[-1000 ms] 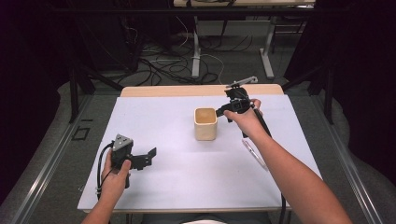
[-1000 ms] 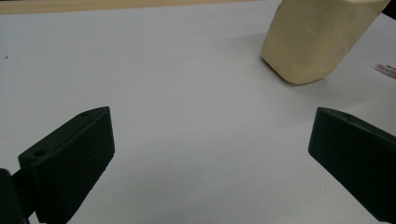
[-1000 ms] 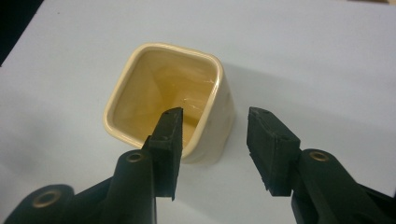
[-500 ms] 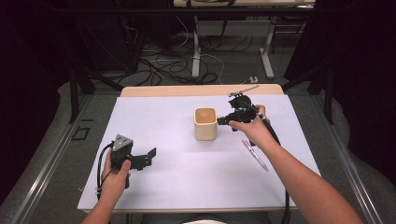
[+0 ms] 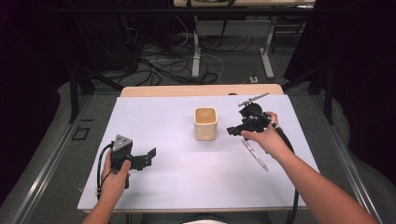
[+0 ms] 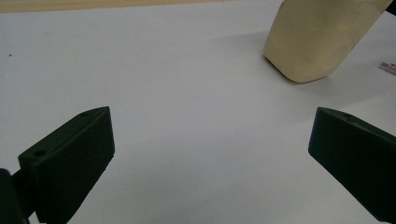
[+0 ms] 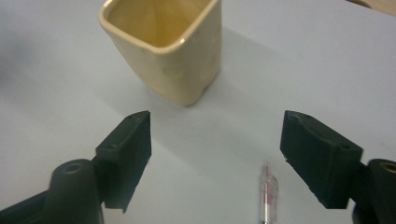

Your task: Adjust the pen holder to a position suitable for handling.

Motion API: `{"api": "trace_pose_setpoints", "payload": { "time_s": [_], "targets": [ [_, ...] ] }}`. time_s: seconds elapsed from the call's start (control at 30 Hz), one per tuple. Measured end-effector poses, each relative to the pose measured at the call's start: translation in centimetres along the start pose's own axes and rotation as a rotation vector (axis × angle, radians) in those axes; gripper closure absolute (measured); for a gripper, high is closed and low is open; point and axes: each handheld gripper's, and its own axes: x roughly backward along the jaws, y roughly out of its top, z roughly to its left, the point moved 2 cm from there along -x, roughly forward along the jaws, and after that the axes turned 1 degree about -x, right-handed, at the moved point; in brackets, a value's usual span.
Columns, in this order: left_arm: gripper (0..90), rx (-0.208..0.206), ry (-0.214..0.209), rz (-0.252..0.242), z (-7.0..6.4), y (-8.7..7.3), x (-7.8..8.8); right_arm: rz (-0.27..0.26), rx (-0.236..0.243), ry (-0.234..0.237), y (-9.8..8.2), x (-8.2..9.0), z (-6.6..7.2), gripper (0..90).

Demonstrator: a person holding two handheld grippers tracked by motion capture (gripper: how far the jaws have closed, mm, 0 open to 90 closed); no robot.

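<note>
The white counter (image 5: 187,172) took up the middle of the high view, running from the lower edge of the frame up to a wooden strip at its far side. Just right of centre on it stood the cream square cup (image 5: 205,123), upright, its mouth open and nothing visible inside. At lower left of that frame the left tongs (image 5: 148,156) rested low over the counter, jaws spread wide and gripping nothing, well apart from the cup; in the left gripper view the cup (image 6: 322,37) sat at the upper right beyond them. Right of the cup, the right tongs (image 5: 232,131) hovered with jaws likewise wide apart and empty, pointing toward the cup. The smallest thing, a clear pen (image 5: 255,154), lay flat on the counter just beside the right hand, toward the lower right of the frame, its long axis slanting from upper left to lower right. In the right gripper view the pen (image 7: 268,195) lay at the bottom edge between the spread jaws, pointing roughly along them, with the cup (image 7: 168,51) above. The right hand was plainly the nearer, so the pick would likely call for drawing back and dipping down onto the barrel.
</note>
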Motion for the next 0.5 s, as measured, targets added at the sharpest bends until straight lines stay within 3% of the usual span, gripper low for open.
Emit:
{"api": "trace_pose_setpoints", "payload": {
  "time_s": [0.1,0.27,0.37,0.43,0.5],
  "targets": [
    [0.3,0.000,0.002,-0.004,0.0,0.0,0.0,0.011,0.018,-0.019,-0.7,0.2,-0.5,15.2],
    [0.3,-0.002,0.002,-0.004,0.0,0.0,0.0,0.004,0.007,-0.055,-2.2,0.4,-1.7,11.4],
    [0.3,-0.002,0.004,-0.004,0.0,0.0,0.0,0.001,-0.013,-0.059,-3.1,0.5,-2.2,5.7],
    [0.3,-0.002,0.004,-0.004,0.0,0.0,0.0,0.013,-0.003,-0.055,-3.8,0.5,-2.5,0.0],
    [0.3,-0.002,0.006,-0.003,0.0,0.0,0.0,0.010,-0.003,-0.056,-4.6,0.6,-2.7,0.0]
  ]
}}
